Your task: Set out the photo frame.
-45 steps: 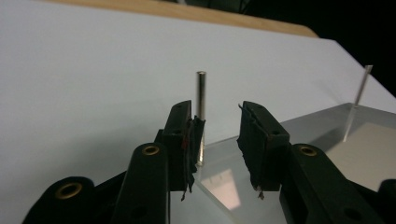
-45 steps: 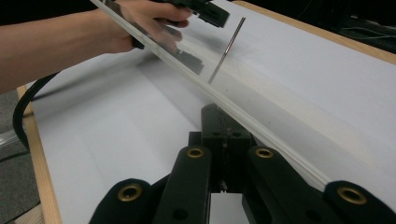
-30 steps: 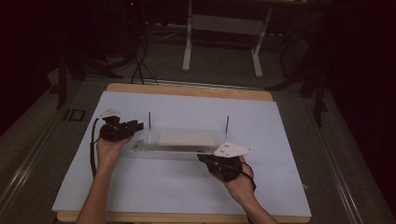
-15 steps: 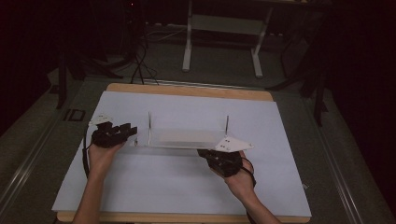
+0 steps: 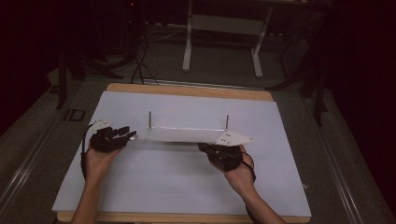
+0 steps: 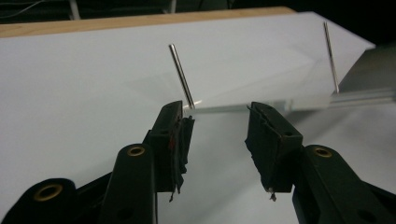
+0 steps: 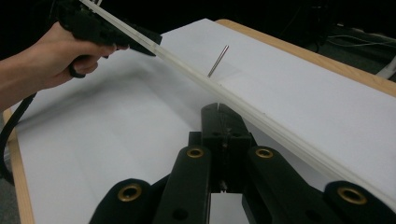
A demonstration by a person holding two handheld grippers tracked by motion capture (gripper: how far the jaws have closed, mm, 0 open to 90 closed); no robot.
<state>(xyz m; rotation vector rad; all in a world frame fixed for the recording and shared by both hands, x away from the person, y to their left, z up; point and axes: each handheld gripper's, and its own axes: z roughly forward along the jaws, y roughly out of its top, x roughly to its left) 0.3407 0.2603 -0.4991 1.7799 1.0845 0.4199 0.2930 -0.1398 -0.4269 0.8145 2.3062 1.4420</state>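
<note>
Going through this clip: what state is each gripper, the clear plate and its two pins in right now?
left gripper: jaws open, at the plate's left end, nothing pinched.
right gripper: jaws shut, against the plate's near edge.
clear plate: lying flat on the white sheet.
left pin: upright.
right pin: upright.

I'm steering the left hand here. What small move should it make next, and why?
Probably ease the left gripper forward and close on the clear plate's near edge. Its jaws stand open just short of that edge, by a thin rod, while the right gripper looks shut at the other end.
</note>
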